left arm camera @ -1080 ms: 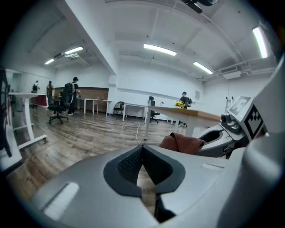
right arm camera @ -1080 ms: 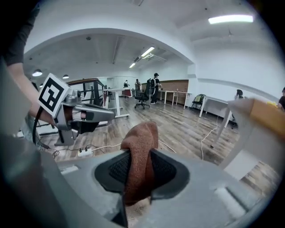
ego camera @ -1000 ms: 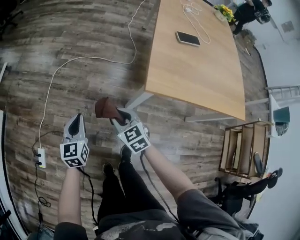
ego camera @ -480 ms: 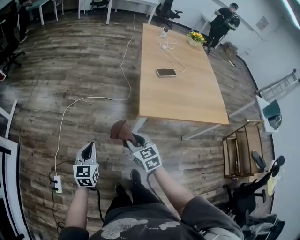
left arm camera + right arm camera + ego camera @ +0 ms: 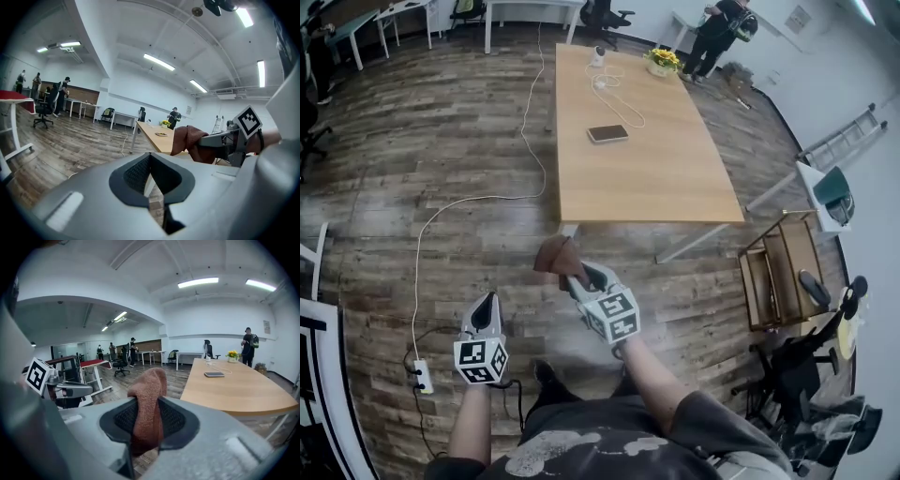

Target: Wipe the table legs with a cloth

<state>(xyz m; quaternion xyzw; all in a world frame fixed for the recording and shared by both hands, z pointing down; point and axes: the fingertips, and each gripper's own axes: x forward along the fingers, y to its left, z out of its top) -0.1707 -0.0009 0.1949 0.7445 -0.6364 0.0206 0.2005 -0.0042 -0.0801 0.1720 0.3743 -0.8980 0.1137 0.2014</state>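
Standing at the near end of a long wooden table [image 5: 647,169], a person holds out two grippers above a plank floor.

The left gripper [image 5: 489,302] is the one further back from the table, off its near left corner. Its jaws are pressed together with nothing between them.

The right gripper [image 5: 578,273] is closer in, just short of the table's near edge. It is pinching a brown cloth [image 5: 553,255]. The gripper's own view shows a fold of fuzzy, towel-like fabric squeezed between the ridged pads, the loose part bunched above the jaw tips.

The cloth looks light, soft and floppy. It should mould round a leg but may slide or bunch when dragged. Keeping the grip on a thick fold, with a free pad of fabric beyond the tips, probably suits wiping best.

A pale table leg [image 5: 569,230] shows under the near left corner, just beyond the cloth and not touching it. A second leg [image 5: 694,243] slants out under the near right corner. No wiping has begun.

On the tabletop, a phone [image 5: 607,134] lies near the middle. A white cable [image 5: 616,94] loops past it toward the far end, where yellow flowers [image 5: 661,58] stand. Beyond the far end, a person in dark clothes [image 5: 722,19] stands.
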